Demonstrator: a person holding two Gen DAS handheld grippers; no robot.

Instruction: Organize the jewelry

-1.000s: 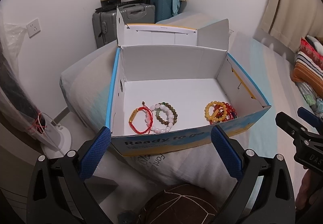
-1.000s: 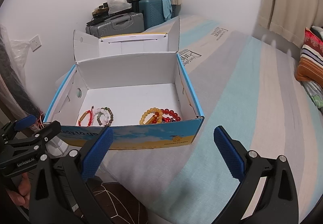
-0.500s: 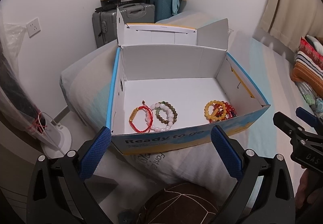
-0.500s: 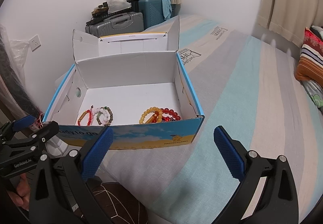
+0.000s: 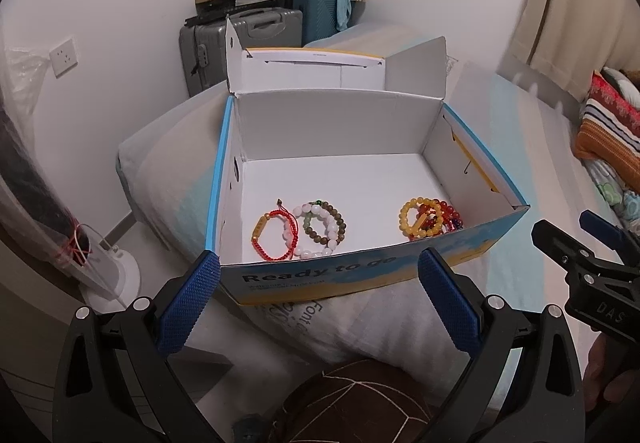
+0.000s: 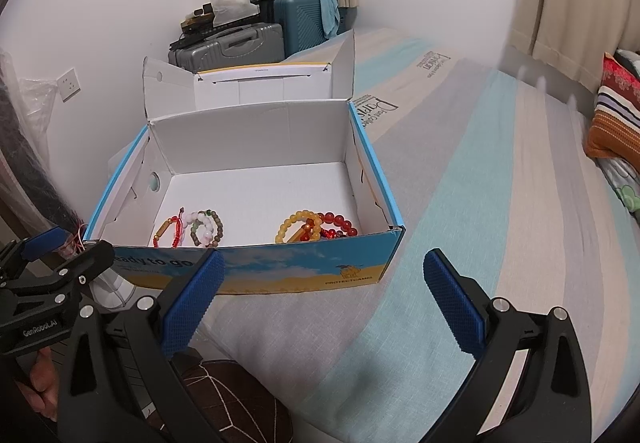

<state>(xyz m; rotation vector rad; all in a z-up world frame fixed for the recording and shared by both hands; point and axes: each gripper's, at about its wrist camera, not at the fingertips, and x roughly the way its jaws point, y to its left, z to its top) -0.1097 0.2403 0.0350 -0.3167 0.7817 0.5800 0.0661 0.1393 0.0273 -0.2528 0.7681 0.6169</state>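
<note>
Left wrist view has the striped bed point(image 5: 532, 131) filling most of the frame, with an open cardboard box point(image 5: 352, 275) sitting on it near the corner, lid flaps folded up at the back. Behind that there's a grey suitcase point(image 5: 248, 31) and a teal one against the wall, not part of the job.

Inside the box, all the jewelry is down at the near end of the white floor. On the left there's a red cord bracelet point(image 5: 274, 233) touching a little tangle of white-and-pink beads and a brown bead bracelet point(image 5: 326, 223). Well apart on the right is a second pile: a yellow bead bracelet point(image 5: 416, 217) overlapping some red beads point(image 6: 340, 223), tucked up by the right wall.

Both tools are just hovering short of the box's front wall. The left gripper point(image 5: 318, 291) is spread wide with nothing between its blue pads, and the right gripper point(image 6: 320, 291) is the same, wide apart and empty.

So I'd say the sorting hasn't really got going, we're at the approach step. Next move probably means reaching one gripper over the front wall and pinching a single bracelet. Tricky part looks like the overlap: the loops are lying on each other, so grabbing one without dragging its neighbour along takes a careful pinch on a free edge.
</note>
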